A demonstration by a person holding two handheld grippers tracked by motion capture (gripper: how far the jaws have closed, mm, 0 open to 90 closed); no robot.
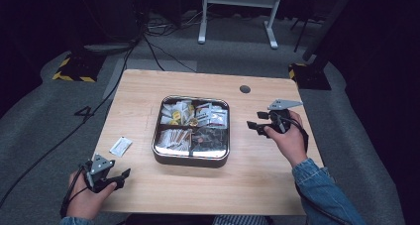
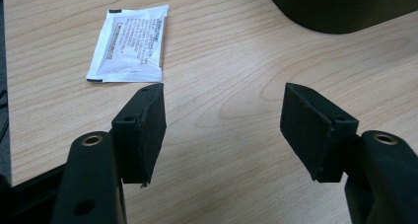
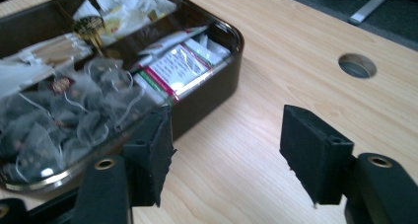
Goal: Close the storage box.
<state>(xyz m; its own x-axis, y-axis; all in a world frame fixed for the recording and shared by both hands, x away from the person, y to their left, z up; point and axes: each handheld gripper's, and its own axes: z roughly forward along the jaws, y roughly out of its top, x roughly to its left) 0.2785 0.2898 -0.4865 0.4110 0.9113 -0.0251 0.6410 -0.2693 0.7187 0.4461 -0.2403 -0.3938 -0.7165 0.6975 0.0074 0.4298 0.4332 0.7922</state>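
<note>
A dark metal tray (image 1: 191, 158) with four compartments of tea bags and sachets sits mid-table; its rim (image 3: 235, 36) also shows in the right gripper view. A white sachet (image 1: 121, 146) lies alone on the wood left of the tray, and it appears ahead of the left jaws (image 2: 129, 42). My left gripper (image 1: 123, 175) hovers near the table's front left corner, open and empty (image 2: 224, 130). My right gripper (image 1: 253, 126) is held right of the tray, pointing at it, open with nothing between its pads (image 3: 226, 150).
A round cable hole (image 1: 244, 89) sits in the table behind the right hand (image 3: 357, 65). Cables and a white stand's feet (image 1: 236, 22) lie on the grey floor beyond the far edge. Bare wood lies in front of the tray.
</note>
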